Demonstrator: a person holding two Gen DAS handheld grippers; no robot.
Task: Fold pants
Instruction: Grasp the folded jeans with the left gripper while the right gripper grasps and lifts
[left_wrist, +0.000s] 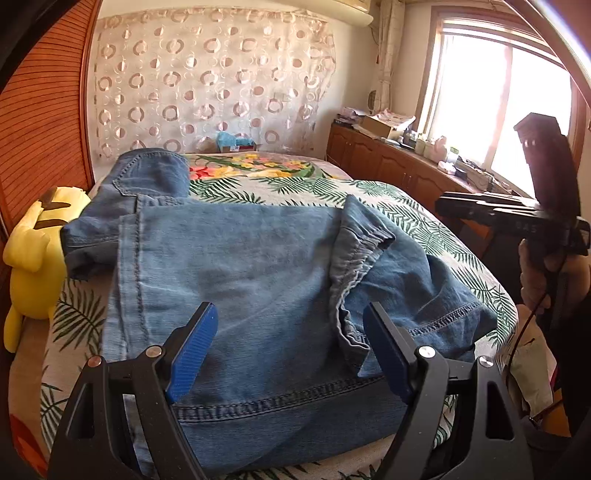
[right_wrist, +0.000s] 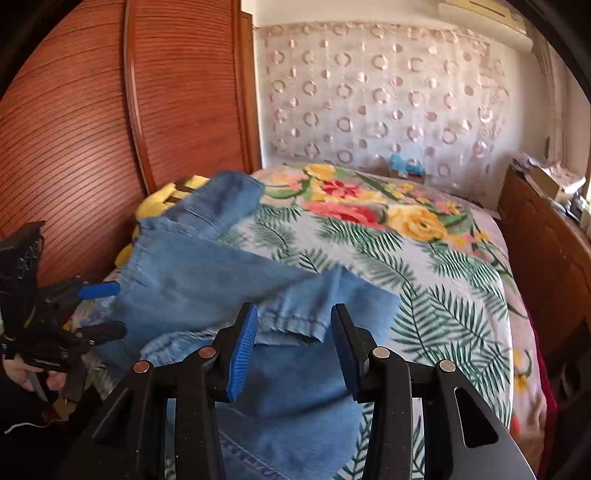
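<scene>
Spread over the floral bedspread (right_wrist: 424, 258) for a flat folding surface: denim pants (left_wrist: 236, 280), folded partway, elastic waistband (right_wrist: 295, 319) doubled on top. Parked against the wardrobe, a yellow plush (left_wrist: 33, 254). Left gripper (left_wrist: 290, 332) spread wide, gripping nothing; right gripper (right_wrist: 293, 328) parted, straddling the waistband, pads clear. No legible brand or writing.

Both wrist cameras look down, close over the jeans (left_wrist: 236, 266) (right_wrist: 207, 273), toward the circle-patterned curtain (left_wrist: 207, 74) (right_wrist: 388, 96); both views share these.

Pants (left_wrist: 236, 266) – matt denim; wardrobe (right_wrist: 74, 122) – ribbed wood.
</scene>
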